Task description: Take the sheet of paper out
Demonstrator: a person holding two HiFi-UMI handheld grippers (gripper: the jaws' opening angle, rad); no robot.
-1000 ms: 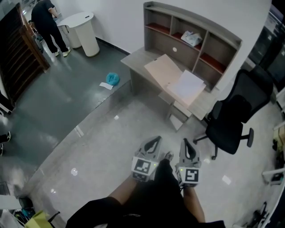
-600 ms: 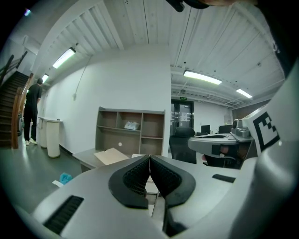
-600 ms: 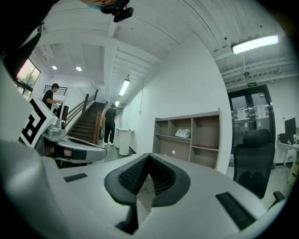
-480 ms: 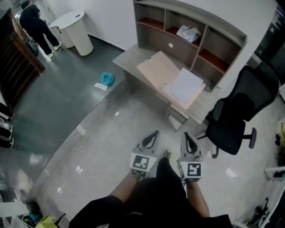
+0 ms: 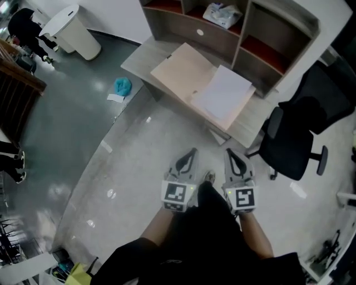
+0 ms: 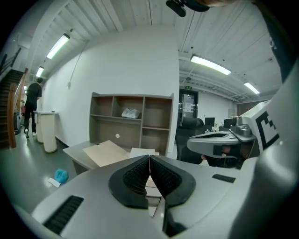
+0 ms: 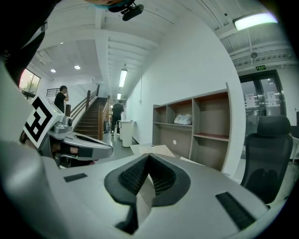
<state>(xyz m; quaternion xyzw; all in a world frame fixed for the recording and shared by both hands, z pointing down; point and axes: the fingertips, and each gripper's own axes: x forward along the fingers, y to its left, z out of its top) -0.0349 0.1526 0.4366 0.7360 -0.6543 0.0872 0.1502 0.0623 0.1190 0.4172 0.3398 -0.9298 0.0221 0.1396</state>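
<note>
paper, one white rectangular sheet (image 5: pixel 223 92), is lying on a pale tan open cardboard folder (image 5: pixel 179 69). the folder is resting on the grey wooden tabletop (image 5: pixel 136 55), below a grey shelf unit with red-brown boards (image 5: pixel 247 36). we are holding both claws side by side, low over the pale polished floor (image 5: pixel 139 167), well apart from the tabletop and pointing toward it. the left claw (image 5: pixel 192 152) is showing its ribbed black pads (image 6: pixel 136 176) pressing together with nothing between them. the right claw (image 5: pixel 230 152) is likewise standing closed and empty. a black mesh office chair (image 5: pixel 300 128) is standing just beside the tabletop's right end. a crumpled white bag (image 5: pixel 222 14) is sitting in the shelf unit's middle compartment. a blue crumpled item (image 5: pixel 123 86) is lying on the dark grey floor to the tabletop's left. a person in dark clothes (image 5: pixel 25 25) is standing near a white round bin (image 5: pixel 75 28).
</note>
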